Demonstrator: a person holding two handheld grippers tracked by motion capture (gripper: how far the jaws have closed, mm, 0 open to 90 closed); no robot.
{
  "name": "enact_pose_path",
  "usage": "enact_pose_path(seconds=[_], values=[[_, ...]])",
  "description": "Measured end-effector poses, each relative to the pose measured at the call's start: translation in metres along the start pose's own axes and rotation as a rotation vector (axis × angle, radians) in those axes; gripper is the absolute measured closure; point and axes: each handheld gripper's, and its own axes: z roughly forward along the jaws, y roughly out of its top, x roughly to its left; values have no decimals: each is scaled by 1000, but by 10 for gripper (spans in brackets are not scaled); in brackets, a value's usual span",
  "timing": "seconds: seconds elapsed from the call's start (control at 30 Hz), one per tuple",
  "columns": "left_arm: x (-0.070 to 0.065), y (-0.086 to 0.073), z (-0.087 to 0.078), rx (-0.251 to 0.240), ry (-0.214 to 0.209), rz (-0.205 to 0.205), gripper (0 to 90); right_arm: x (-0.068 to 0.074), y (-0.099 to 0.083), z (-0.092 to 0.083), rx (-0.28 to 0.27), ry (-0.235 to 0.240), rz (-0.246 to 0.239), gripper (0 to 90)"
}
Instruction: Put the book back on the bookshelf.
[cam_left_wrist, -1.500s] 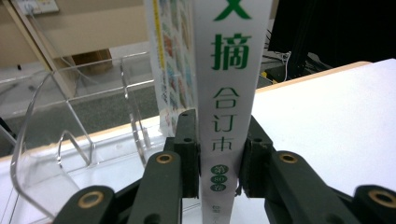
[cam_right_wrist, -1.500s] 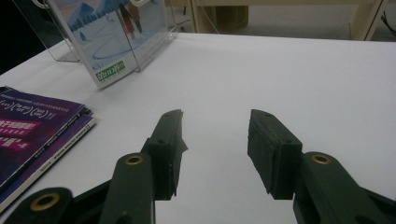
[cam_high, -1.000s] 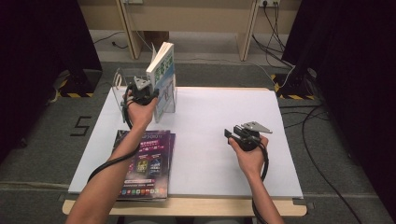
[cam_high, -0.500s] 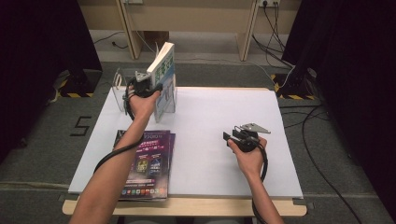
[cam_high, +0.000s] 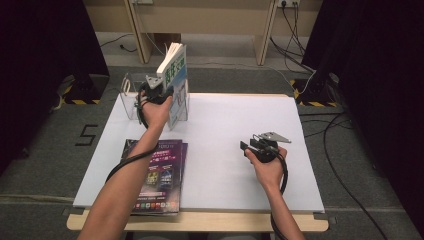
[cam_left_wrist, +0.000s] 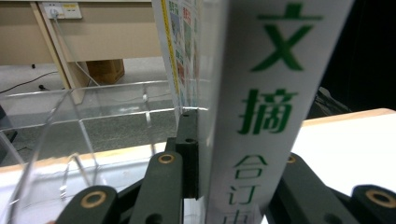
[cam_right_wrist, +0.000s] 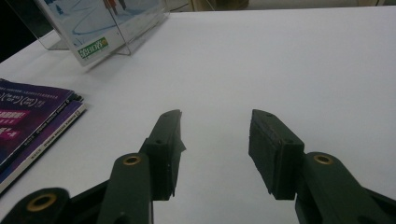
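A thick white-spined book (cam_high: 175, 75) with green characters (cam_left_wrist: 266, 93) stands upright at the far left of the white table (cam_high: 235, 120). It rests against a clear acrylic rack (cam_high: 129, 95) (cam_left_wrist: 70, 121). My left gripper (cam_high: 159, 90) (cam_left_wrist: 233, 154) is shut on the book's spine; its jaws have just been closing with the book between them. My right gripper (cam_high: 248, 146) (cam_right_wrist: 215, 130) hovers low over the table's right half, open, with nothing between its fingers.
A stack of purple magazines (cam_high: 160, 170) (cam_right_wrist: 28, 121) lies flat at the near left of the table. Cables trail from both grippers. Wooden table legs and floor cables lie beyond the far edge.
My left hand has edged slightly away from me with the book, toward the rack. The right hand has kept still.
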Motion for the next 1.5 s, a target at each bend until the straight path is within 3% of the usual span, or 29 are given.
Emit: enact_pose_path(seconds=[0.13, 0.27, 0.33, 0.5, 0.8, 1.03, 1.4, 1.5], values=[[-11, 1, 6, -15, -2, 23, 738, -1, 0, -1, -4, -4, -3, 545], [-20, -4, 8, -14, -53, 14, 735, -2, -1, -1, 3, -3, 1, 545], [-19, -6, 8, -19, -38, 19, 734, -2, -1, -1, 4, -2, 0, 545], [-15, -7, 6, -8, -60, -1, 720, -3, 0, -2, 2, -7, 4, 545], [-24, 2, 0, 15, -137, 16, 566, -2, -1, -1, 9, -7, 10, 544], [-25, 2, -10, 24, -170, 29, 500, -2, -1, -2, 5, -6, 2, 543], [-25, 0, -24, 35, -196, 84, 389, 0, 1, -3, 3, -10, 2, 543], [-24, -2, -27, 47, -206, 77, 371, 1, 1, -3, 1, -9, 0, 543]])
